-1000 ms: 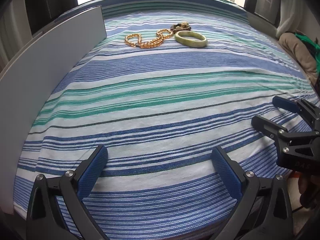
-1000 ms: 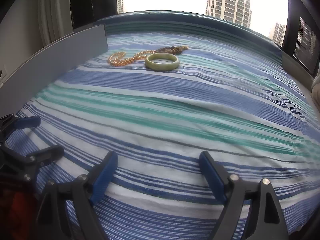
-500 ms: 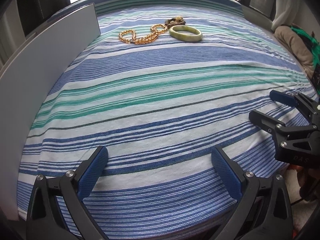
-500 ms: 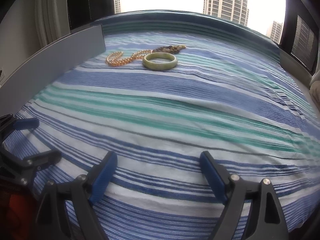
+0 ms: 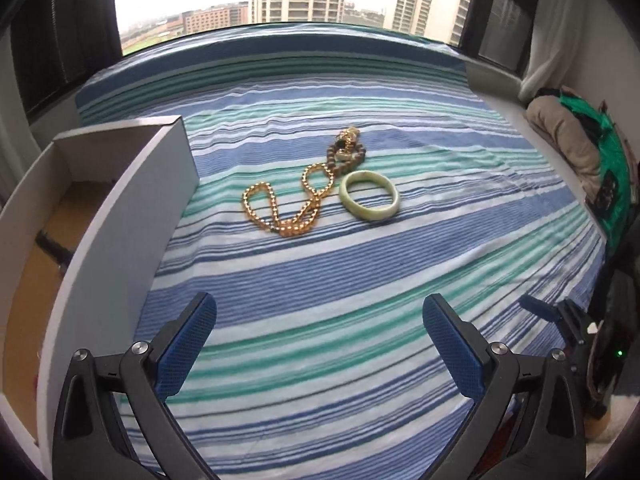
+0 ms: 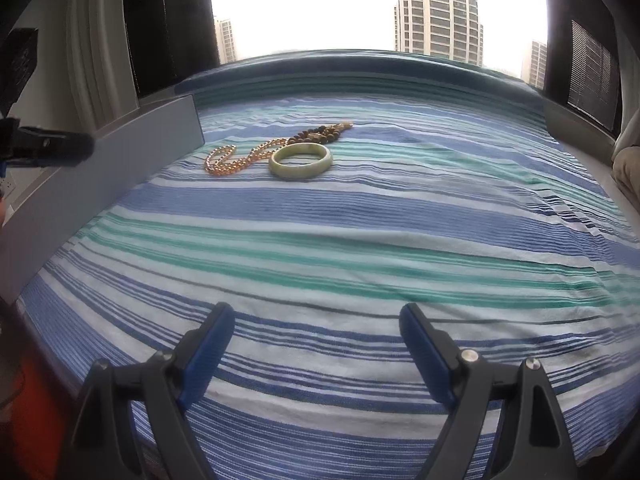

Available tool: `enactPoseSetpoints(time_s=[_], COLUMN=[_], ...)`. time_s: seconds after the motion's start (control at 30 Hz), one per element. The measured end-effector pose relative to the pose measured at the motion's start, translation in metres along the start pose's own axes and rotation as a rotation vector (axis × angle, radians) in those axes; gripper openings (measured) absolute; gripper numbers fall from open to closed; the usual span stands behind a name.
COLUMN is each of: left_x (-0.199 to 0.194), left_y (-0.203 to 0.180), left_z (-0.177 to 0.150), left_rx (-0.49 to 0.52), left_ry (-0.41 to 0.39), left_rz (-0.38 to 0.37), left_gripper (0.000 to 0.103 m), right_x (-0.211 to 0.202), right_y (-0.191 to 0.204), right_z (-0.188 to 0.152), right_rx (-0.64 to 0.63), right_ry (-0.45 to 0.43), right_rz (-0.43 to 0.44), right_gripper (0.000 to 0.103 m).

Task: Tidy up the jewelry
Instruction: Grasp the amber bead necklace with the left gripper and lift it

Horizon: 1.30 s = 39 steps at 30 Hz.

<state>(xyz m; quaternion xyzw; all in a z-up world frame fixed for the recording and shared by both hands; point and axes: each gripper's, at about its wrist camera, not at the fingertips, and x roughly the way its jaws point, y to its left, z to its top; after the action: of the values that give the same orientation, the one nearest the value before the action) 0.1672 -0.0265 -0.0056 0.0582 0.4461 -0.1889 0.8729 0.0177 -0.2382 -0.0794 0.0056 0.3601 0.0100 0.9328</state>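
Observation:
A pale green jade bangle (image 5: 369,197) lies on the striped cloth, with a gold bead necklace (image 5: 286,204) to its left and a brown bead bracelet (image 5: 347,150) just behind. The same three show in the right wrist view: bangle (image 6: 301,161), gold necklace (image 6: 236,160), brown beads (image 6: 320,135). An open white box (image 5: 120,216) stands at the left. My left gripper (image 5: 320,344) is open and empty, raised above the cloth short of the jewelry. My right gripper (image 6: 316,344) is open and empty, low near the front edge.
The blue, green and white striped cloth (image 5: 360,272) covers the whole surface. The box's grey side wall (image 6: 100,168) runs along the left. Folded clothes (image 5: 568,140) lie at the far right. A window with towers is behind.
My left gripper has risen and moved forward, so the box's inside now shows and the jewelry looks closer. The right gripper has barely moved.

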Motion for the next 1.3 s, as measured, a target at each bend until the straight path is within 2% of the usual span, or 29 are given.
enactPoseSetpoints(time_s=[0.13,0.2,0.27,0.3,0.37,0.43,0.57,0.6,0.67,0.7,0.73,0.77,0.8,0.9,0.97,1.07,1.3], left_x=[0.057,0.09,0.122,0.136,0.157,0.161,0.174,0.175,0.172,0.17,0.168,0.167,0.166,0.161,0.149,0.124,0.062], left_y=[0.001,0.003,0.01,0.016,0.027,0.027,0.021,0.017,0.012,0.011,0.009,0.009,0.008,0.013,0.019,0.028,0.032], left_z=[0.034,0.046,0.053,0.055,0.057,0.064,0.075,0.076,0.078,0.079,0.079,0.079,0.078,0.076,0.071,0.065,0.041], left_rx=[0.027,0.025,-0.016,-0.052,-0.125,-0.123,-0.082,-0.051,-0.027,-0.022,-0.018,-0.013,-0.012,-0.046,-0.079,-0.123,-0.168], left_ry=[0.091,0.145,0.19,0.213,0.244,0.198,0.194,0.187,0.148,0.139,0.134,0.136,0.144,0.164,0.144,0.119,0.034], left_rz=[-0.009,0.029,0.063,0.06,0.032,0.034,0.073,0.103,0.081,0.079,0.076,0.068,0.062,0.044,0.019,-0.043,-0.126], left_gripper=[0.102,0.1,0.096,0.092,0.093,0.096,0.096,0.091,0.07,0.055,0.036,0.027,0.014,0.012,0.005,0.005,0.005], right_x=[-0.003,-0.005,-0.007,-0.009,-0.011,-0.013,-0.011,-0.009,-0.007,-0.007,-0.006,-0.006,-0.006,-0.006,-0.006,-0.007,-0.006], right_y=[-0.001,-0.003,-0.005,-0.006,-0.009,-0.013,-0.021,-0.023,-0.026,-0.027,-0.027,-0.027,-0.027,-0.027,-0.026,-0.026,-0.021], right_z=[-0.003,-0.004,-0.004,-0.004,-0.004,-0.005,-0.005,-0.005,-0.006,-0.006,-0.006,-0.006,-0.006,-0.004,-0.004,-0.002,0.001], right_rx=[0.005,0.01,0.019,0.025,0.032,0.039,0.069,0.078,0.088,0.089,0.088,0.087,0.088,0.092,0.091,0.093,0.086], right_ry=[0.002,-0.003,-0.007,-0.01,-0.016,-0.021,-0.014,-0.009,-0.003,-0.003,-0.004,-0.004,-0.003,-0.005,-0.007,-0.015,-0.014], right_rz=[0.01,0.01,0.011,0.01,0.005,0.0,-0.001,0.0,0.003,0.002,0.0,-0.002,-0.004,-0.005,-0.004,-0.004,0.008], right_gripper=[0.086,0.086,0.086,0.086,0.086,0.086,0.086,0.086,0.086,0.086,0.086,0.086,0.086,0.086,0.086,0.086,0.086])
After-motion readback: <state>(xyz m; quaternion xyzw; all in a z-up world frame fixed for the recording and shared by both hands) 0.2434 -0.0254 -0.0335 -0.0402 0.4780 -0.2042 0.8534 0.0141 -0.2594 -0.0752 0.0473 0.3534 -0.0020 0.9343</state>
